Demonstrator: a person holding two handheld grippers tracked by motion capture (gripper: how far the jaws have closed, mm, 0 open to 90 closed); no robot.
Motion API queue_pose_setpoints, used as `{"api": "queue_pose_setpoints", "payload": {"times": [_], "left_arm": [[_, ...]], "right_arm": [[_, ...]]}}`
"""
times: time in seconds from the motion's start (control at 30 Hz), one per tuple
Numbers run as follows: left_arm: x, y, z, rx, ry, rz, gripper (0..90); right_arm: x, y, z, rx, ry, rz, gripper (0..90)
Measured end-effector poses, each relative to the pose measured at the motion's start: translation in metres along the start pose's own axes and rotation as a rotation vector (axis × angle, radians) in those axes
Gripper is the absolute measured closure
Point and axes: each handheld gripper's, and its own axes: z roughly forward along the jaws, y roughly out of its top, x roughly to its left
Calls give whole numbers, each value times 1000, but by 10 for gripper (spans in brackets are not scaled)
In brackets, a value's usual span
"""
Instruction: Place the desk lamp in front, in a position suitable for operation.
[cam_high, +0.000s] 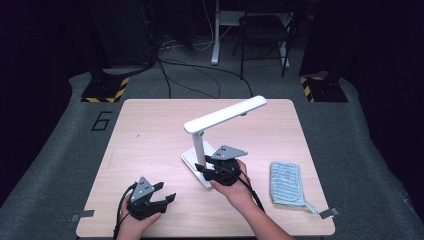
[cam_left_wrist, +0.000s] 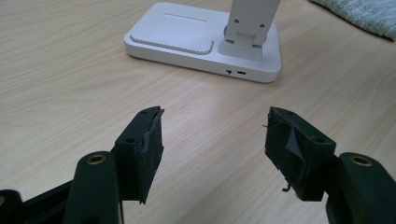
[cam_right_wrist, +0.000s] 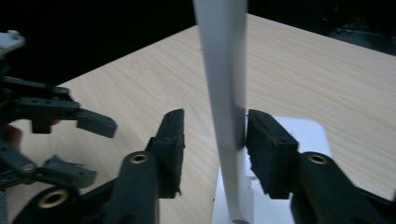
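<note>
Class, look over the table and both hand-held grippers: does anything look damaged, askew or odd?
Yes: the black pads of the left hand-held gripper look frayed, with peeling edges. The lamp stands upright and the cloth lies flat.

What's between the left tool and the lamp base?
Only bare wooden table. The left gripper view shows a bare stretch from the left tool to the lamp base, and the high view agrees.

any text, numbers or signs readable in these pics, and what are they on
"6": a large dark numeral on the grey floor mat, just beyond the table's far left corner.
Black and yellow hazard stripes, no words: on the stand bases on the floor beyond the table.
Small marking beside the port on the desk lamp's base: too small to read.
No other readable text.
</note>
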Motion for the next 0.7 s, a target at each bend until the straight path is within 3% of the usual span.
{"api": "queue_pose_setpoints", "payload": {"times": [0.2,0.27,0.37,0.47,0.53,0.6,0.7], "left_arm": [[0,0,0,-5,-8,3,374],[0,0,1,-20,-6,-4,373],[1,0,0,0,-18,0,367],[0,0,0,-16,-14,-10,358],[0,0,-1,-6,-25,-13,352],[0,0,0,-15,-31,-16,349],[0,0,0,-17,-28,-12,349]], "right_arm": [[5,-2,-5,0,37,-14,422],[4,-3,-6,-1,33,-36,395],[1,-6,-9,9,16,-48,345],[-2,-12,-15,-8,-1,-36,318],[-5,-16,-20,-16,-4,-1,322],[-8,-20,-25,-20,21,-1,363],[-9,-26,-32,-16,11,-13,363]]}}
